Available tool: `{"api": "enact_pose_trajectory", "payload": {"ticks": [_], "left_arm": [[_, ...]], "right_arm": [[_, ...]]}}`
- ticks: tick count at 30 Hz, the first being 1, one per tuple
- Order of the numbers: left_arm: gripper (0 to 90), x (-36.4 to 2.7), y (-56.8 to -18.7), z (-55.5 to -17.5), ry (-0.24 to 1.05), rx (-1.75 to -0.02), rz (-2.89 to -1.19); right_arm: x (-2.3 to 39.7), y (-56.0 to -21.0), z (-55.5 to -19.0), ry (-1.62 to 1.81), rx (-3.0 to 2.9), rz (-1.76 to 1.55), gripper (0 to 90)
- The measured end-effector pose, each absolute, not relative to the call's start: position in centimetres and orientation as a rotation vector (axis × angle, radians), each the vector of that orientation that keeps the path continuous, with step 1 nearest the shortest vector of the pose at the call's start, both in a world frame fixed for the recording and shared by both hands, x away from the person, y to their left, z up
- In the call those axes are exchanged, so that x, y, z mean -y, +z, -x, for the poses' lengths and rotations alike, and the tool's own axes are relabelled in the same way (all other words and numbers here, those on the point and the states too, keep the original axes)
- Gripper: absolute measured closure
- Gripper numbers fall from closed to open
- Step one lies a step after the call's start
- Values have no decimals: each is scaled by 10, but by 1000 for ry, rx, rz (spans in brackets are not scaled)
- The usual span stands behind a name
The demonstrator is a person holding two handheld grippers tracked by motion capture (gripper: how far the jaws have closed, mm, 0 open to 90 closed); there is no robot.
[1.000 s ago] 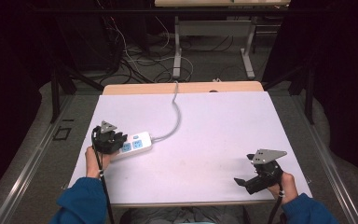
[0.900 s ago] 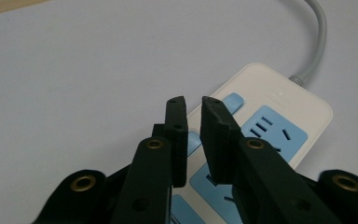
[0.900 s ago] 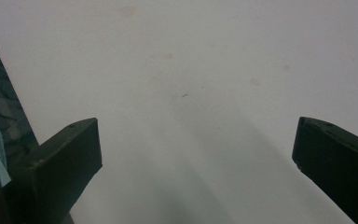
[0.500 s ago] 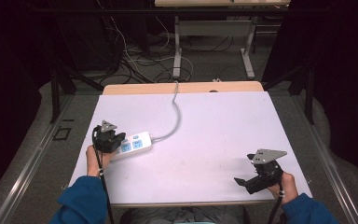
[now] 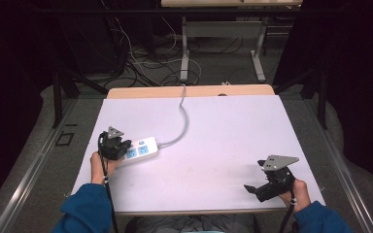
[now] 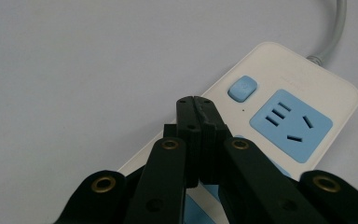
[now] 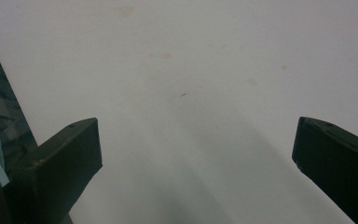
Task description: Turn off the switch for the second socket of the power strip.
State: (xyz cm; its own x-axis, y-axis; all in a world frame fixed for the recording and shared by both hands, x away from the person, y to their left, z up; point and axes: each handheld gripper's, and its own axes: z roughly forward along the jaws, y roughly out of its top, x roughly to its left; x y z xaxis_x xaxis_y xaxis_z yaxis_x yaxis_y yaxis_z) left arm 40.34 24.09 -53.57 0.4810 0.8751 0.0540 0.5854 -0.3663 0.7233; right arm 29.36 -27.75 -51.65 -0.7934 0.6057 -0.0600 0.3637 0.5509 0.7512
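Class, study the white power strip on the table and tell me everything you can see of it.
The power strip is a flat white block with rounded corners, plastic by its look, lying on the table's left part. It bears light-blue socket panels and a small blue button. A grey cable runs from its far end across the table and over the far edge. The left gripper, jaws shut, is over its near end; contact is unclear.

The person wears blue sleeves (image 5: 90,206), seen at the lower left and lower right of the high view. Each hand carries a black gripper: the left gripper (image 5: 114,145) and the right gripper (image 5: 267,187) both have a grey three-cornered plate (image 5: 278,161) on top and a thin black cable (image 5: 108,194) trailing down along the forearm. In the left gripper view, the black fingers (image 6: 200,126) are flat bars joined by brass-coloured rivets (image 6: 103,184) and small dark screws.
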Motion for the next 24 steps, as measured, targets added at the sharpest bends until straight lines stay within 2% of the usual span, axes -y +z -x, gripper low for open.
{"api": "enact_pose_trajectory", "payload": {"ticks": [24], "left_arm": [[900,-241,-537,-402,588,-1186,-2099]], "right_arm": [[276,-518,-293,1076,-2472,-810,9]]}}
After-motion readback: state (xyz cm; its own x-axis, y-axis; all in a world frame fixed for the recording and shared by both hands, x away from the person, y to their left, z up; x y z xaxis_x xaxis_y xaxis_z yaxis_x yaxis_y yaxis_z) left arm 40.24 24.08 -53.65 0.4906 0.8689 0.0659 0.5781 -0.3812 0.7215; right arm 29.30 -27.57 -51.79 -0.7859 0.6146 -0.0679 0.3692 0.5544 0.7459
